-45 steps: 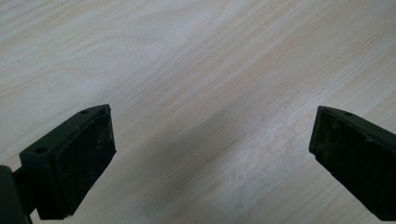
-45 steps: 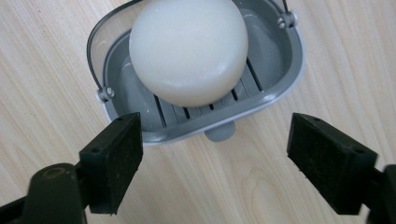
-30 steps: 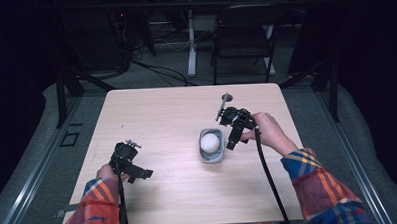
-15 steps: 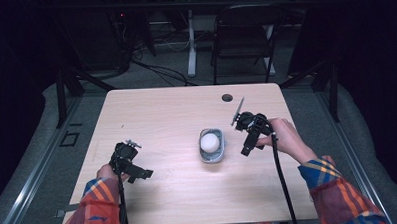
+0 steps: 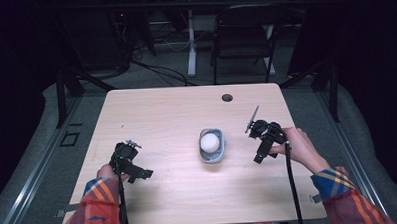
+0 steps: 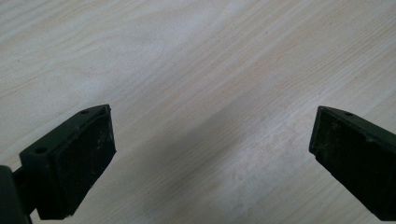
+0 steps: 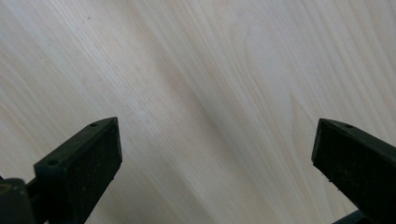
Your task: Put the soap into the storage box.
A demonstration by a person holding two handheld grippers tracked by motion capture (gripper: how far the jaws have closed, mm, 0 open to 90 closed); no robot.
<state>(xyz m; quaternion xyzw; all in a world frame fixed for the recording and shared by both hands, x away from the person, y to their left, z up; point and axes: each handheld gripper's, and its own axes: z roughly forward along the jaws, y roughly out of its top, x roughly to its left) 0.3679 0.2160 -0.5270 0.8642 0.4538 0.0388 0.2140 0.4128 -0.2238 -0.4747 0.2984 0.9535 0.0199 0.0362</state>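
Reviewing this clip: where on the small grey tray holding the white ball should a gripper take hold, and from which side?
Probably by a long side wall of the grey tray, coming down from above with one jaw inside and one outside. The white ball fills most of the far end, so the nearer half of the right wall looks freest. The right gripper, jaws wide apart over bare table, is the closer one.

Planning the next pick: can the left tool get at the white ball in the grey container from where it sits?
Probably yes. Bare table lies between the left tool and the grey container; the white ball sits uncovered, and the right tool stands apart.
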